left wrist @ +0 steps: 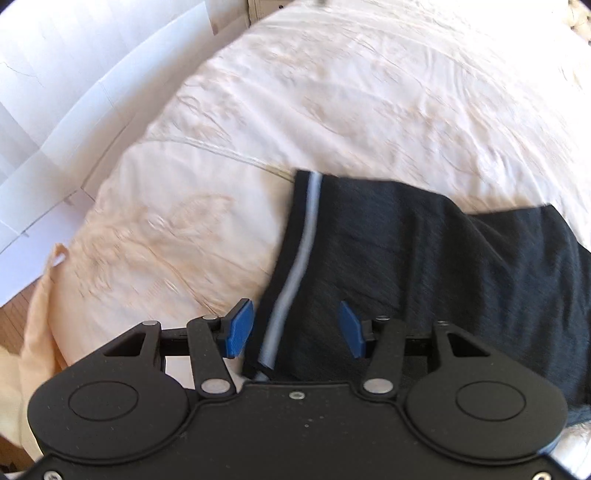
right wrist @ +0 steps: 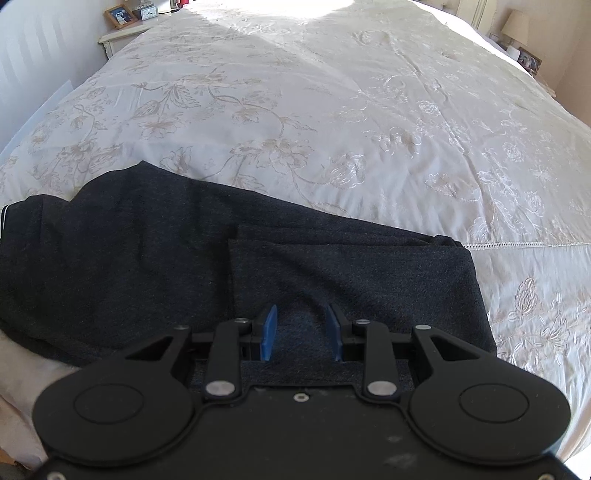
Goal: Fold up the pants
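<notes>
Dark grey pants (left wrist: 424,258) lie folded on a cream embroidered bedspread (left wrist: 332,92). Their waistband, marked by a light grey stripe (left wrist: 308,229), runs toward the camera and passes between the fingers of my left gripper (left wrist: 295,328). That gripper is open wide above it, and neither blue pad (left wrist: 240,328) touches the cloth. In the right wrist view the pants (right wrist: 147,251) show a folded-over layer (right wrist: 351,273). My right gripper (right wrist: 302,332) hangs over its near edge, half open. A low hump of fabric sits between the pads, which do not visibly press on it.
The bedspread (right wrist: 332,110) stretches far beyond the pants. A white radiator or panel (left wrist: 55,110) and wooden floor (left wrist: 14,325) lie off the bed's left side. Nightstands with a clock (right wrist: 147,13) and a lamp (right wrist: 517,22) flank the far end.
</notes>
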{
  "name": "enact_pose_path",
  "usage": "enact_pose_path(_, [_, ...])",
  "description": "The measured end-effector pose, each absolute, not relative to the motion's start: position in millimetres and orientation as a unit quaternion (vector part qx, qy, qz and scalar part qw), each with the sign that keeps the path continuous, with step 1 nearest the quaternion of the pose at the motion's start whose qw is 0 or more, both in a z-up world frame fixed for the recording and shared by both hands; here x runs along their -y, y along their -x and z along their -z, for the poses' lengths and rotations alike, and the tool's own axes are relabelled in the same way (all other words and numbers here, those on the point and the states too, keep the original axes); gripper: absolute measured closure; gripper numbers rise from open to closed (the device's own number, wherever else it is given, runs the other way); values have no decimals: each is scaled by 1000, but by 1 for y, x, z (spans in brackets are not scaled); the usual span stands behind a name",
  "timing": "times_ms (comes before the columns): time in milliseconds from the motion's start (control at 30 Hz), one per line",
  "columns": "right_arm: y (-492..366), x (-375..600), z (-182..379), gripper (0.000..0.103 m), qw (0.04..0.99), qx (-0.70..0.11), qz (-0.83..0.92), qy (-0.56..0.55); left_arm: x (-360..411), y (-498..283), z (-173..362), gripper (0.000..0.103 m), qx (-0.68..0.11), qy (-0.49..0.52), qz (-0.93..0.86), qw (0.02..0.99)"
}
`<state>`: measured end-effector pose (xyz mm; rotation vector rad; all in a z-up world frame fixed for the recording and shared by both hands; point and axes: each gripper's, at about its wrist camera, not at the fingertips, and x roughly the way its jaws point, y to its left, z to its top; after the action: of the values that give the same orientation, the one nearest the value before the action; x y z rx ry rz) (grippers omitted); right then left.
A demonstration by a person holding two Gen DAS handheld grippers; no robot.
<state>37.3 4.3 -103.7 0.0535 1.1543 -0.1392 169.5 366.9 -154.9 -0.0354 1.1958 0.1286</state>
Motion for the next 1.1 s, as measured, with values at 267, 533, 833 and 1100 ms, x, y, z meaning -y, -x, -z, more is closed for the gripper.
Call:
enact_pose_path(267, [-31,-11,95,71,838,-540,76,-36,-405,-190,180,45,-586,32,-11,810])
enact_pose_path(533, [-38,-14,97,71,834,-545,78,-39,-401,-189,198,31,-610,64,73,786])
enact_pose_path(833, [-51,-14,100,71,831,-551,61,-40,-378,-190,211,18,-620,59,63,780])
enact_pose_path(1100, [-51,3,104,71,831,-551,51,-62,-379,-176,166,87,-577,98,18,811])
